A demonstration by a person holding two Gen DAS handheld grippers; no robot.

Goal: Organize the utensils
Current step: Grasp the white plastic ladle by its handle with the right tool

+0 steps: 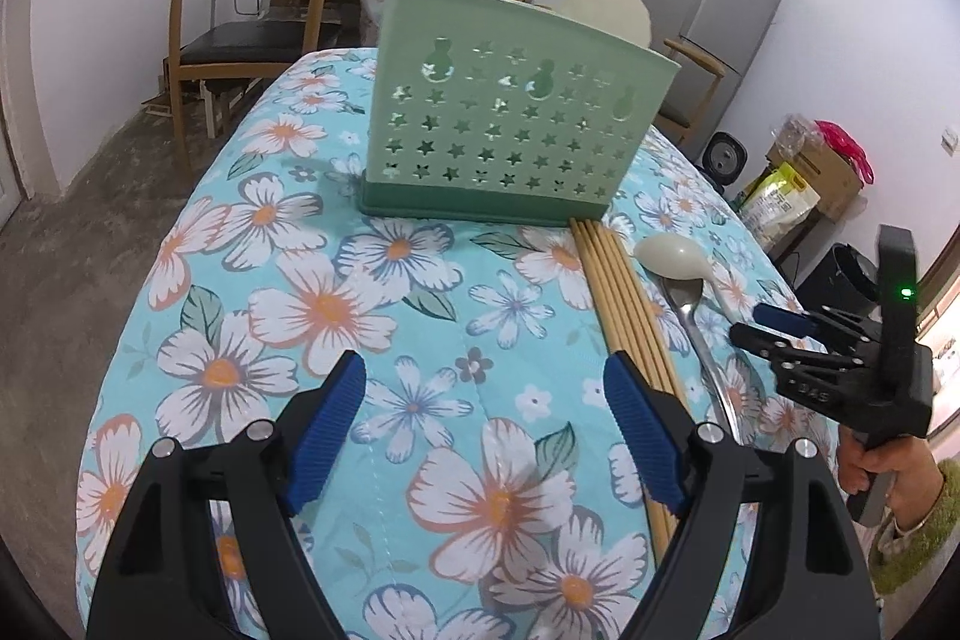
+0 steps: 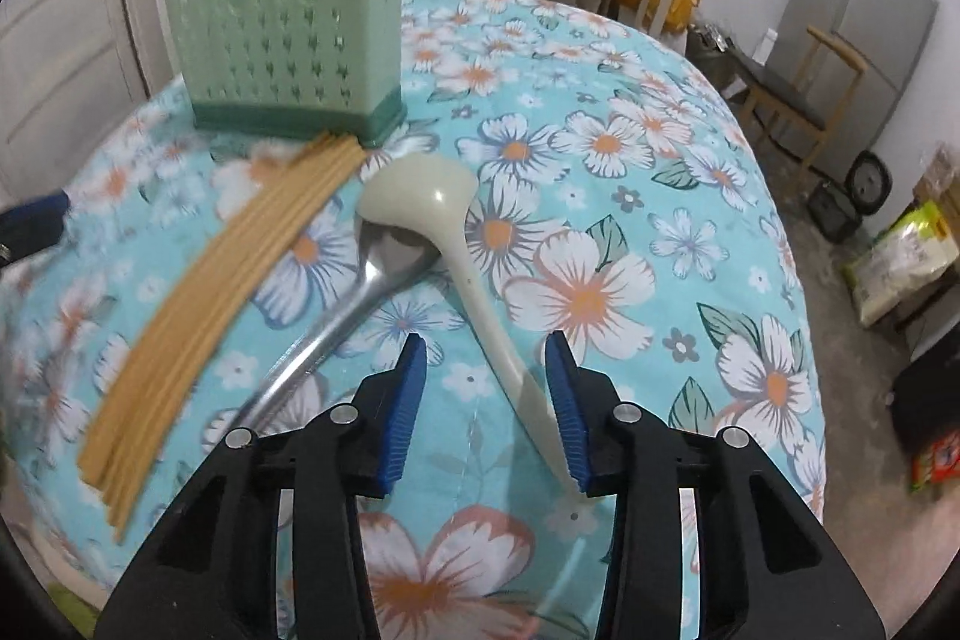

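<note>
One big table (image 1: 198, 280) with a blue flowery cloth carries all the things. On it stands the tall pale green plastic holder with star holes (image 1: 504, 112). A cream, round thing sticks up out of its far end; I cannot tell what else is inside.

Just in front of the holder lie the loose things, side by side. The bundle of long tan wooden chopsticks (image 2: 240, 274) touches the holder's foot with its far tips. Next to it lies the shiny metal spoon (image 2: 360, 292), and then the cream plastic ladle (image 2: 444, 232).

The ladle's long handle runs from its bowl near the holder straight back toward the right claw (image 2: 486, 394). The handle's end sits between the blue pads, close by the right one. The right claw is partly open and does not seem to pinch it yet.

The left claw (image 1: 486, 400) is wide open, holds nothing, and sits just beside the chopsticks.

The right claw is the nearer one to the ladle.
</note>
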